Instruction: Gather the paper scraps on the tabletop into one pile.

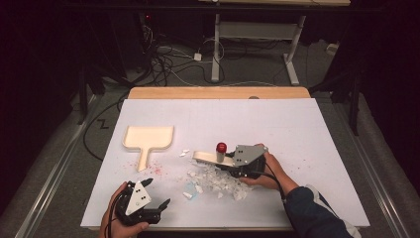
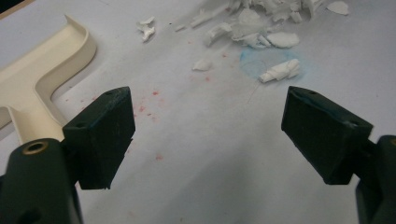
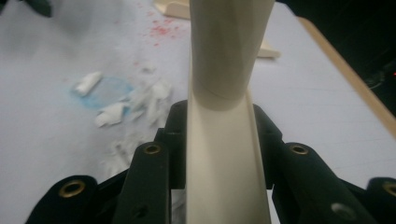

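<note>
At the near left edge of the white-covered table [image 1: 297, 124], the left gripper [image 1: 157, 194] rests low with its jaws spread wide and nothing between them; in the left gripper view they frame bare table speckled with red crumbs [image 2: 148, 105]. It looks parked there to stay out of the sweep while being ready to take the dustpan.

Just beyond it, toward the far left, the cream dustpan [image 1: 147, 139] lies flat, handle toward the near side and its open mouth toward the far side, so it is not yet lined up to receive anything.

Near the centre lies the pile of white scraps [image 1: 215, 179], with a few stray pieces [image 1: 184, 152] toward the dustpan and one rolled bit on a faint blue ring [image 2: 280, 70].

To the right, the right gripper [image 1: 229, 159] has its jaws clamped narrow on the cream handle of a small brush or scraper [image 3: 226, 154]. The tool's head [image 1: 200, 156] points left, just beyond the pile, likely so the scraps can be pushed together. A small red knob [image 1: 221, 147] sits at the tool, just beside the gripper.
</note>
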`<state>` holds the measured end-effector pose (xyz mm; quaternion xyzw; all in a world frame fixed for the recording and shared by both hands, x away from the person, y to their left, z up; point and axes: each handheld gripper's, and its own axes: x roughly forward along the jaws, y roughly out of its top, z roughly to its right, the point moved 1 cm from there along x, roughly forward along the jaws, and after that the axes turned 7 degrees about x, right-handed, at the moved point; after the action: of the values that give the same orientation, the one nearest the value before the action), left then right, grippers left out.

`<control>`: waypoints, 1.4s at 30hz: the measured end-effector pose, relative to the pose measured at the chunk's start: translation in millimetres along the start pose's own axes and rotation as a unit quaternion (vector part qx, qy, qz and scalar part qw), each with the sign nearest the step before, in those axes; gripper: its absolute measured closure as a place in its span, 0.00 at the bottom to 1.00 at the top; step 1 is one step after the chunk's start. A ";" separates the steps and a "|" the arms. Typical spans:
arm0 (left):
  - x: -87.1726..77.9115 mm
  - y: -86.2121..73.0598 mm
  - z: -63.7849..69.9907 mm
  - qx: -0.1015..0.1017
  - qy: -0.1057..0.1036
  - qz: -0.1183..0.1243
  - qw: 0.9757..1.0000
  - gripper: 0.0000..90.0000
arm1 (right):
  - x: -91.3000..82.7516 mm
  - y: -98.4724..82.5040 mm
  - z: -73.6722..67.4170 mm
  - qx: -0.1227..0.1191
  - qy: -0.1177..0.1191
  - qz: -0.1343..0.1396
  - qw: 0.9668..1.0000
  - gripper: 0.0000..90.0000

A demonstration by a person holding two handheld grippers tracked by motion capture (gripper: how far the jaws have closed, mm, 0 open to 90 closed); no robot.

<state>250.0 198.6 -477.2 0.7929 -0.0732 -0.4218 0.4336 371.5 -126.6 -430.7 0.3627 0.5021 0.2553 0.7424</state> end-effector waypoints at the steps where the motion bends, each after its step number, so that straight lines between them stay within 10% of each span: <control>1: 0.1 -0.1 -0.1 0.000 0.000 0.000 1.000 0.18 | 2.4 5.4 8.0 0.007 -0.007 0.004 1.000 0.75; 12: 1.9 -1.1 -1.8 -0.002 -0.008 0.002 1.000 0.18 | 63.4 28.4 32.7 0.017 -0.054 -0.031 0.998 0.75; 19: 2.4 -1.8 -1.7 -0.002 -0.013 0.002 1.000 0.18 | 89.4 32.1 29.7 0.023 -0.039 -0.035 0.998 0.75; 27: 3.0 -2.0 -0.8 0.000 -0.015 -0.002 1.000 0.18 | 79.2 29.8 19.0 -0.004 0.029 -0.023 0.999 0.75; 34: 4.4 -1.6 0.9 0.002 -0.018 -0.007 1.000 0.18 | 53.9 20.1 -3.8 -0.052 0.104 -0.038 0.993 0.75; 42: 5.1 -1.0 1.9 0.006 -0.021 -0.010 1.000 0.18 | 25.2 11.2 -12.4 -0.062 0.127 -0.029 0.990 0.75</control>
<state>251.5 195.6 -481.5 0.7872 -0.0764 -0.4423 0.4229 369.0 -97.6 -438.8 0.2659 0.5855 0.3084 0.7010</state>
